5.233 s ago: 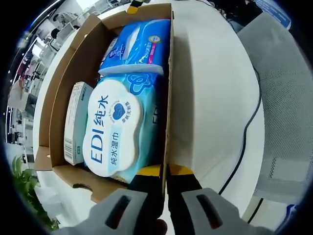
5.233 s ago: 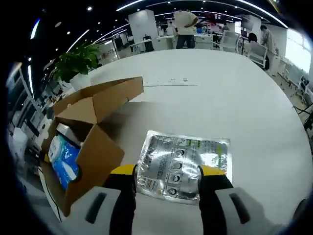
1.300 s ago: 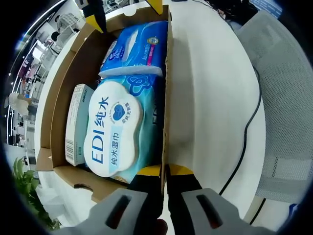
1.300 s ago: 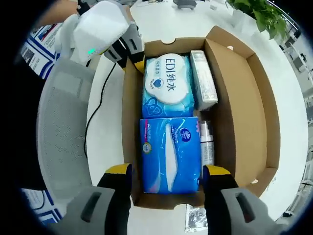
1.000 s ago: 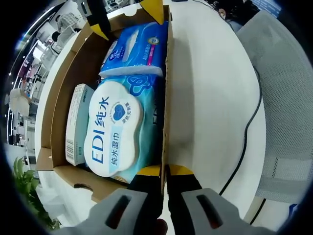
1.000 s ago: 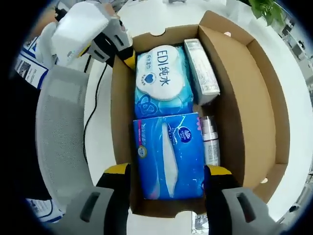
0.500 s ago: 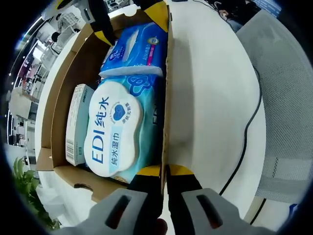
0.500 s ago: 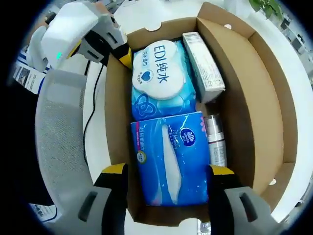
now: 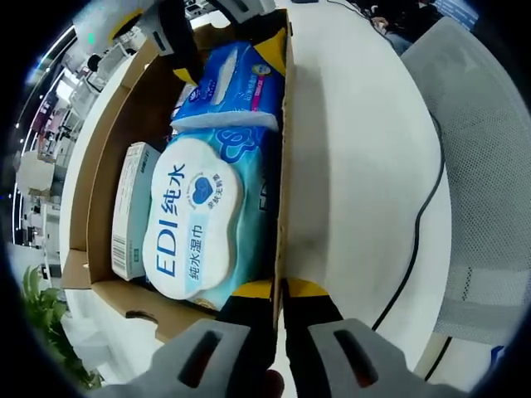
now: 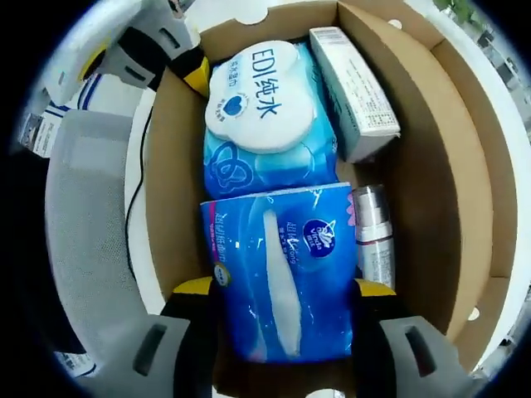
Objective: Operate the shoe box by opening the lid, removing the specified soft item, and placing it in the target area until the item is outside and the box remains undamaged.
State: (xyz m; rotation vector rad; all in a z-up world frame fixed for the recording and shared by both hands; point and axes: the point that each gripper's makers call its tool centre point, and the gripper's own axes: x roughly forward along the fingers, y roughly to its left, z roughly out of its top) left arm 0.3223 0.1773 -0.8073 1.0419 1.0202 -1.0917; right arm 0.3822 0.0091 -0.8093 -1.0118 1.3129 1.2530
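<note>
The open cardboard shoe box holds a blue soft tissue pack, a light-blue EDI wet-wipes pack, a white carton and a silver can. My left gripper is shut on the box's side wall; in the right gripper view it clamps the wall at the top left. My right gripper is open and low inside the box, one jaw on each side of the tissue pack. It reaches in from the top of the left gripper view.
The box stands on a white round table. A grey mesh chair is beside the table, and a black cable runs along the table's edge. A green plant stands past the box's near end.
My right gripper has come down into the box, its open jaws now straddling the blue tissue pack. The left gripper has kept its hold on the box wall.
</note>
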